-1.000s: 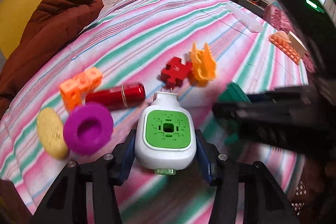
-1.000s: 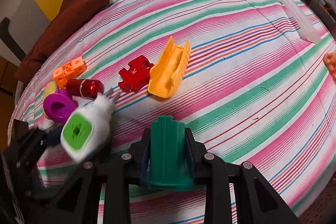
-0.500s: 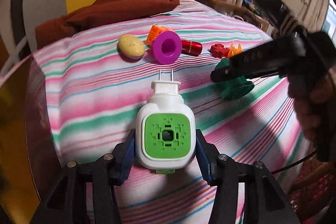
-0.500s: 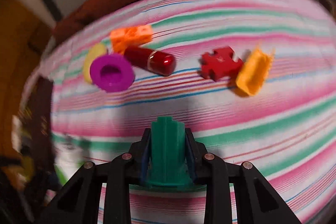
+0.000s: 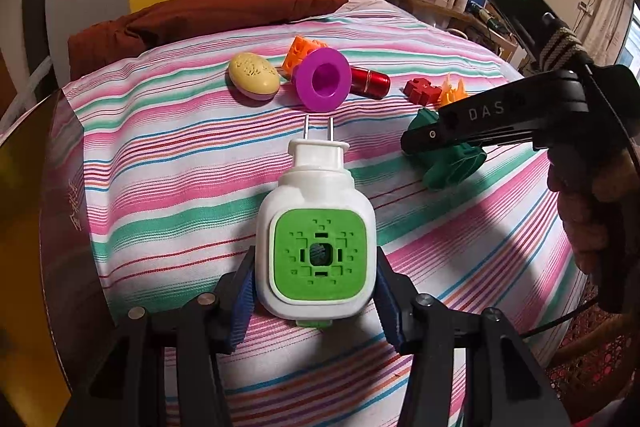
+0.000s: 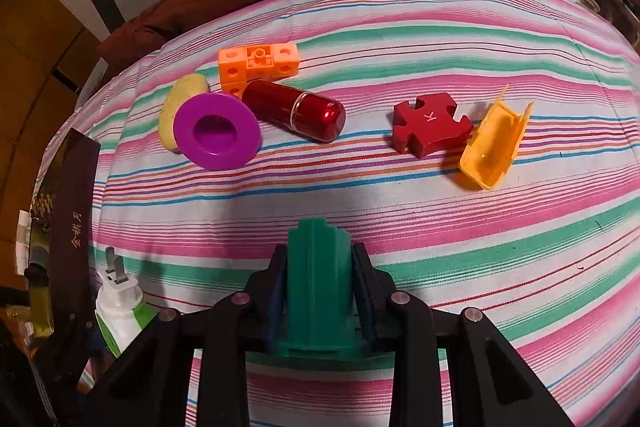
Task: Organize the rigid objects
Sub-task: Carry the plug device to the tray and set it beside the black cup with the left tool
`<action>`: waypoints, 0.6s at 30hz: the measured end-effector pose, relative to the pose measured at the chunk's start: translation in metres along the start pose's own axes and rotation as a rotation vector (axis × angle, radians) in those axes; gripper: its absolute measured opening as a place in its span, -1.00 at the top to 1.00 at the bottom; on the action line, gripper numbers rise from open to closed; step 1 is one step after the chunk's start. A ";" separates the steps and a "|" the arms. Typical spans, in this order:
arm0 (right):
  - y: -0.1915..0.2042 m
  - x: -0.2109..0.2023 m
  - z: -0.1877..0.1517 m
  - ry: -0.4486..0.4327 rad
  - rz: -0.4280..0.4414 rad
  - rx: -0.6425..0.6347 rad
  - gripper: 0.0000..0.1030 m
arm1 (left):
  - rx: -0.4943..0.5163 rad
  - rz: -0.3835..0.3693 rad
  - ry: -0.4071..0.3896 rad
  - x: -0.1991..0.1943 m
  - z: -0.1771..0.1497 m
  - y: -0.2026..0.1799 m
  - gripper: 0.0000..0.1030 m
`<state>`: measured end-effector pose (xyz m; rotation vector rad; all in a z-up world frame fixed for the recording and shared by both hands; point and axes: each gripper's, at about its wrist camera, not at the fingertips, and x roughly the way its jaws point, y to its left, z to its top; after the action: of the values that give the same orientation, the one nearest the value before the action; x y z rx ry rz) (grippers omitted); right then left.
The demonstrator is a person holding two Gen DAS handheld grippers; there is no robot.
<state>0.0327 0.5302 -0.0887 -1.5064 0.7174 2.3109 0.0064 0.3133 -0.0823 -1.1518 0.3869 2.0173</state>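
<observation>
- The white plug-in unit with the green face [image 5: 318, 247] sits clamped between the two fingers of the left gripper [image 5: 316, 291], prongs pointing away toward the other things, held above the near part of the striped bedspread [image 5: 180, 187].
- The green ridged block [image 6: 318, 287] is pinched just as firmly in the right gripper [image 6: 318, 291], off to the right of the plug and low over the cloth; whether it touches the cloth I cannot tell.
- So both hands are loaded and carrying: I'd judge this the carry-and-place step, with two pieces on their way to join the rest.
- Further up the bed lies a loose row: a yellow oval soap [image 5: 254, 77], an orange block piece [image 6: 258, 65], a purple ring-shaped cup [image 6: 216, 131] and a dark red tube [image 6: 296, 111], all close together, some touching.
- Apart to the right are a red puzzle piece [image 6: 430, 125] and a yellow open case [image 6: 494, 143], just beside each other.
- A brown blanket [image 5: 224, 3] is heaped at the far end.
- Next, to my eye, each piece needs setting down in a free spot of cloth by the row, such as the gap between tube and puzzle piece, without knocking the tube, which looks apt to roll; then the fingers let go.
</observation>
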 end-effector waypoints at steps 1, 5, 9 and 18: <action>0.000 -0.002 -0.002 0.002 -0.003 -0.005 0.39 | 0.004 0.001 0.001 0.000 0.000 0.000 -0.02; 0.006 -0.003 -0.006 0.001 -0.048 -0.064 0.40 | 0.013 0.000 -0.016 0.000 -0.002 0.000 -0.02; -0.002 -0.003 -0.007 0.008 -0.020 -0.035 0.39 | 0.004 -0.001 -0.025 -0.008 -0.008 -0.002 -0.02; 0.007 -0.006 -0.015 -0.017 -0.074 -0.116 0.40 | 0.017 0.003 -0.086 -0.044 -0.017 -0.007 -0.02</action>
<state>0.0432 0.5165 -0.0863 -1.5333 0.5224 2.3428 0.0347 0.2873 -0.0544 -1.0512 0.3617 2.0545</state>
